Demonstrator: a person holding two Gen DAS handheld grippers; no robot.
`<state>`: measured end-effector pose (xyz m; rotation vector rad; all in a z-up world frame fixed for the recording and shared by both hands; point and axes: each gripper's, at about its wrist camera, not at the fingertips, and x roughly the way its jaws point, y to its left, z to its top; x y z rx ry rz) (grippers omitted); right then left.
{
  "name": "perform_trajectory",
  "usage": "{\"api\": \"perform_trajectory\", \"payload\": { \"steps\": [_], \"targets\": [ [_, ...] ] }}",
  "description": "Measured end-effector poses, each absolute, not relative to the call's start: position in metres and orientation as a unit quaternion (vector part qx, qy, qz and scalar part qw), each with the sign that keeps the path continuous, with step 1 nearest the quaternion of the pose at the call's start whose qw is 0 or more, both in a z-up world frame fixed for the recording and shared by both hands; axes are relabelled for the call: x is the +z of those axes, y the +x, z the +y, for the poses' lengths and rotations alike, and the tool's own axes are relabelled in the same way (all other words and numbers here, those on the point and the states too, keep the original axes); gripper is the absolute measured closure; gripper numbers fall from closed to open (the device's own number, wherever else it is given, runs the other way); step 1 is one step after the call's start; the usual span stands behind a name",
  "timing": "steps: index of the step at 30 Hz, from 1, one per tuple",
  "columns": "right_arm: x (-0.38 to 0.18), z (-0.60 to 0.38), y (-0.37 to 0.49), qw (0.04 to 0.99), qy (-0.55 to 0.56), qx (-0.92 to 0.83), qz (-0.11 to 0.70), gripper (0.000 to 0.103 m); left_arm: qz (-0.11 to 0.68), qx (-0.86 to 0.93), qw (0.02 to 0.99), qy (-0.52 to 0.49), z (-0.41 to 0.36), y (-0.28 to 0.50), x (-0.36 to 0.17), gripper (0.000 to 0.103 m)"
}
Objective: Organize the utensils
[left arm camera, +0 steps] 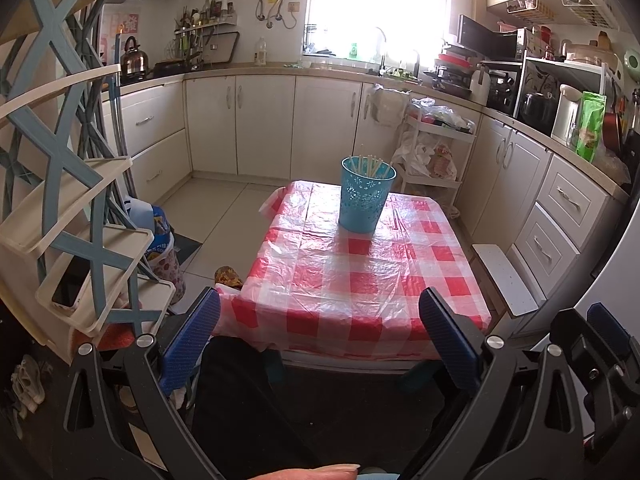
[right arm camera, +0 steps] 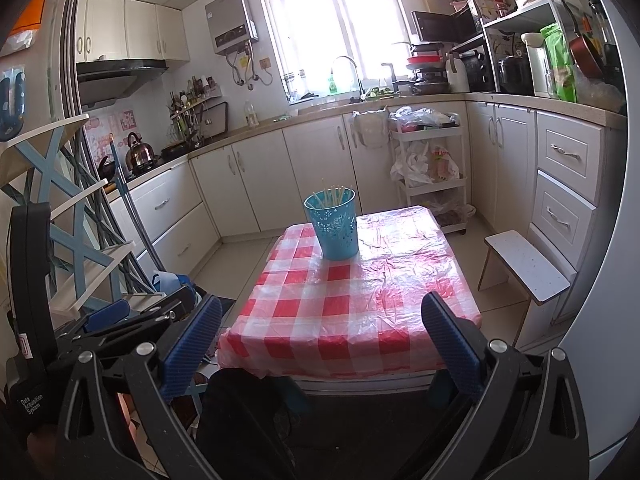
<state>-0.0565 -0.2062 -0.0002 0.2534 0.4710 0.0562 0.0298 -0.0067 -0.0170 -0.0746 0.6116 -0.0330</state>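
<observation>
Left wrist view: the left claw (left arm camera: pixel 320 344) is spread and empty; chopsticks (left arm camera: pixel 370 166) stand in the blue cup (left arm camera: pixel 364 204) on the worktop (left arm camera: pixel 360 280).

Right wrist view: the right claw (right arm camera: pixel 322 346) is spread wide too, well short of the cup (right arm camera: pixel 336 228). A careless reach could tip that light cup.

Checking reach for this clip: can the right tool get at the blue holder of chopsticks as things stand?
Probably yes. The right tool is open and empty, and the checked tablecloth between it and the blue holder is bare, though the holder stands well ahead.
</observation>
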Motion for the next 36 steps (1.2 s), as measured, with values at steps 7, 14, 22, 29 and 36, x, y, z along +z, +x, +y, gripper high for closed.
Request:
{"api": "perform_trajectory", "payload": {
  "steps": [7, 14, 22, 29, 36],
  "targets": [
    [-0.002, -0.208, -0.056, 0.964, 0.125, 0.028, 0.233, 0.007, 0.302, -0.017, 0.952, -0.037, -0.006, 0.03, -0.017, 0.008],
    [-0.002, -0.208, -0.056, 0.964, 0.125, 0.029, 0.235, 0.007, 0.303, -0.017, 0.952, -0.038, -0.006, 0.03, -0.017, 0.008],
    [0.0, -0.208, -0.054, 0.964, 0.125, 0.029, 0.235, 0.007, 0.303, -0.015, 0.952, -0.041, -0.005, 0.03, -0.019, 0.008],
    [-0.001, -0.209, -0.055, 0.964, 0.125, 0.028, 0.233, 0.007, 0.267, -0.007, 0.963, -0.017, -0.012, 0.019, -0.019, 0.008],
    [-0.014, -0.213, -0.059, 0.964, 0.127, 0.026, 0.232, 0.007, 0.298, -0.021, 0.954, -0.039, -0.009, 0.027, -0.022, 0.008]
  ]
}}
